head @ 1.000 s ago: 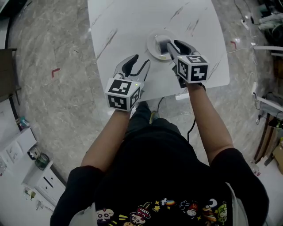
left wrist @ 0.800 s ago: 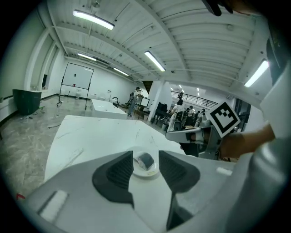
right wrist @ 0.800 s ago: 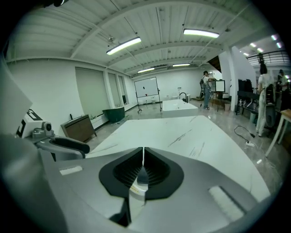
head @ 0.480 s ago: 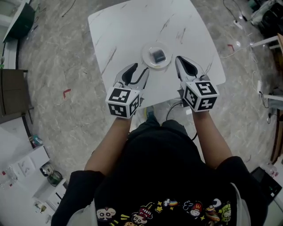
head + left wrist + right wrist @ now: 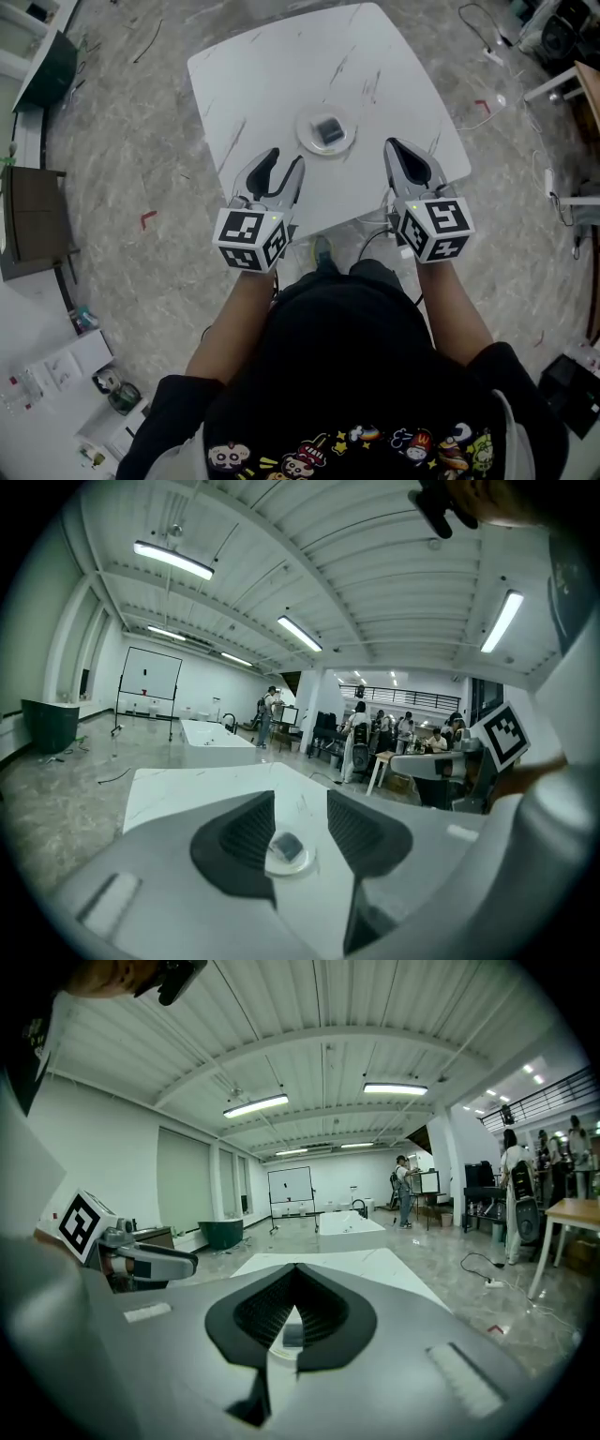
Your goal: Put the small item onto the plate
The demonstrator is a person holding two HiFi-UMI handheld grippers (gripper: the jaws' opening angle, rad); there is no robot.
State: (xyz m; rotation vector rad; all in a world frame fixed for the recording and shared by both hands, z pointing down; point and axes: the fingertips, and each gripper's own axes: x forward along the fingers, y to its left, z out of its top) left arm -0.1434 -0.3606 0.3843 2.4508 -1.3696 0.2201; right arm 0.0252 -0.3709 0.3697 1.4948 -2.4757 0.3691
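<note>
Item (image 5: 327, 129): a small dark block, lying flat at the middle of the plate, touched by neither gripper.
Item's axis: from above it looks nearly square with rounded corners, a little wider across the head view than deep. It is too small to tell a front or an end.
Plate (image 5: 304, 139): small, round and pale, on the table's near half, between the two grippers and a little ahead of them.
Table (image 5: 272, 66): white top with thin dark streaks, one corner toward the person.
Left gripper (image 5: 284, 161): claw spread, with nothing in it. It is over the table's near edge, left of the plate and apart from it, pointing away from the person.
Left gripper view: the plate (image 5: 277, 858) with the item (image 5: 289, 846) shows in the gap between the spread jaws of the left gripper (image 5: 300, 799), farther off on the table (image 5: 178, 789).
Right gripper (image 5: 392, 143): claw pressed together and empty, right of the plate and apart from it, pointing away from the person.
Right gripper view: the tips of the right gripper (image 5: 293, 1274) meet, and a strip of table (image 5: 281, 1358) shows through the slot behind them.
Floor (image 5: 122, 141): grey, marbled.
</note>
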